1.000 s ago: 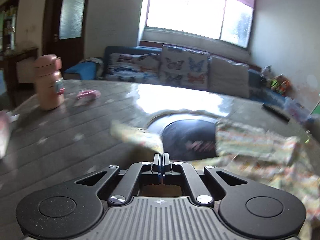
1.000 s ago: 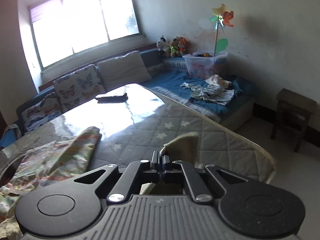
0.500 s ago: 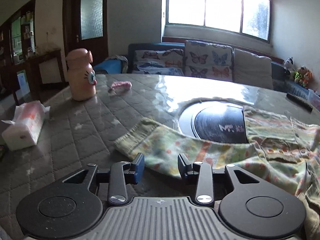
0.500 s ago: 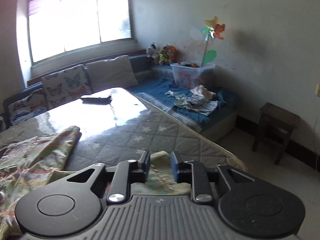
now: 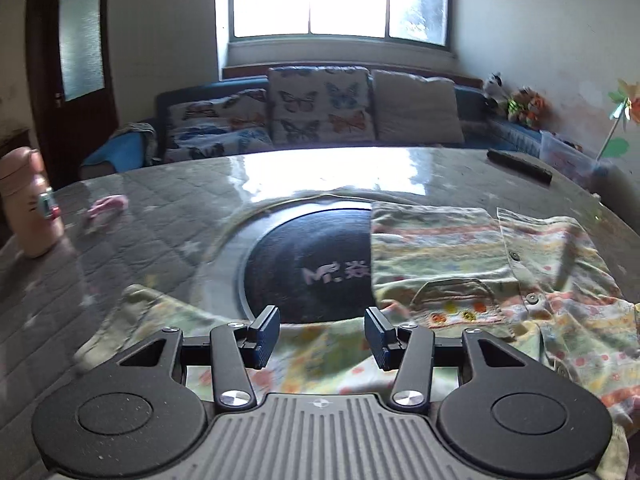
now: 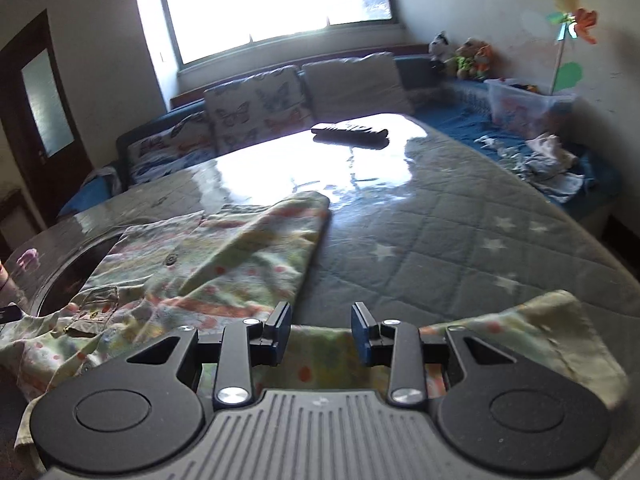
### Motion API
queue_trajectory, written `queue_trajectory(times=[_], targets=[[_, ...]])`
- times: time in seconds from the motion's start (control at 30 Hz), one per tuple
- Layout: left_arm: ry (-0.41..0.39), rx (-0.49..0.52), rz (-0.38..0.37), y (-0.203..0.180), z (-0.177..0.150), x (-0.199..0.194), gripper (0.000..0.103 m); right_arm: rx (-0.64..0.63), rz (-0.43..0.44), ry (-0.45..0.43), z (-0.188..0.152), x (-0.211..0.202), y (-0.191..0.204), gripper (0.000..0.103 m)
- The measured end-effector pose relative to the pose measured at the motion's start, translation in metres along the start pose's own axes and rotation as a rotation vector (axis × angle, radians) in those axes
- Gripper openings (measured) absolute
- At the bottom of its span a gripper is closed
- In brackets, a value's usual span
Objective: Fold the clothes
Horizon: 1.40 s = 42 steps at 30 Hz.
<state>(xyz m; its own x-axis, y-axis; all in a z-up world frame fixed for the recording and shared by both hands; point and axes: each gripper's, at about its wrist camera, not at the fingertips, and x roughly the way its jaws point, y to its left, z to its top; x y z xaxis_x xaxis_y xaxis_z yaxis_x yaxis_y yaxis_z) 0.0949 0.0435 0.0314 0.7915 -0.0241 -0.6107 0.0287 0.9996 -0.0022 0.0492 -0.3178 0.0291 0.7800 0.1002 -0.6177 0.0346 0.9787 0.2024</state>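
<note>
A pale green patterned shirt (image 5: 460, 264) with buttons and a chest pocket lies spread on the quilted table. One sleeve (image 5: 160, 320) stretches left under my left gripper (image 5: 322, 330), which is open and empty just above the fabric. In the right wrist view the shirt (image 6: 224, 264) lies left of centre, and its other sleeve (image 6: 532, 332) runs to the right under my right gripper (image 6: 320, 330), also open and empty.
A dark round inset (image 5: 308, 264) sits in the table's middle, partly covered by the shirt. A pink bottle (image 5: 28, 204) and a small pink item (image 5: 106, 204) are far left. A black remote (image 6: 350, 133) lies at the far edge. A sofa stands behind.
Both grippers were shut on the sleeve ends a second ago. Both have opened wide and let the sleeves drop flat on the table. Both views have swung toward the shirt.
</note>
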Motion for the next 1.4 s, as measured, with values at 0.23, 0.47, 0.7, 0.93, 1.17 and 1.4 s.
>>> queue_trajectory(times=[0.23, 0.47, 0.7, 0.93, 1.17, 1.4], targets=[[0.077, 0.043, -0.029, -0.025, 0.028, 0.064, 0.051, -0.004, 0.026, 0.062, 0.019, 0.046, 0.004, 0.033], [0.113, 0.069, -0.030, -0.031, 0.041, 0.110, 0.051, -0.017, 0.016, 0.087, 0.036, 0.081, 0.001, 0.033], [0.114, 0.081, -0.061, -0.032, 0.047, 0.129, 0.046, -0.046, 0.023, 0.090, 0.049, 0.099, 0.008, 0.033], [0.078, 0.103, -0.069, -0.033, 0.047, 0.131, 0.004, -0.082, 0.024, 0.091, 0.059, 0.117, 0.026, 0.015], [0.027, 0.084, 0.070, -0.017, 0.044, 0.123, 0.002, -0.166, 0.059, 0.092, 0.073, 0.148, 0.057, 0.014], [0.063, 0.059, 0.109, 0.003, 0.046, 0.128, 0.007, -0.257, 0.071, 0.080, 0.082, 0.170, 0.091, 0.017]])
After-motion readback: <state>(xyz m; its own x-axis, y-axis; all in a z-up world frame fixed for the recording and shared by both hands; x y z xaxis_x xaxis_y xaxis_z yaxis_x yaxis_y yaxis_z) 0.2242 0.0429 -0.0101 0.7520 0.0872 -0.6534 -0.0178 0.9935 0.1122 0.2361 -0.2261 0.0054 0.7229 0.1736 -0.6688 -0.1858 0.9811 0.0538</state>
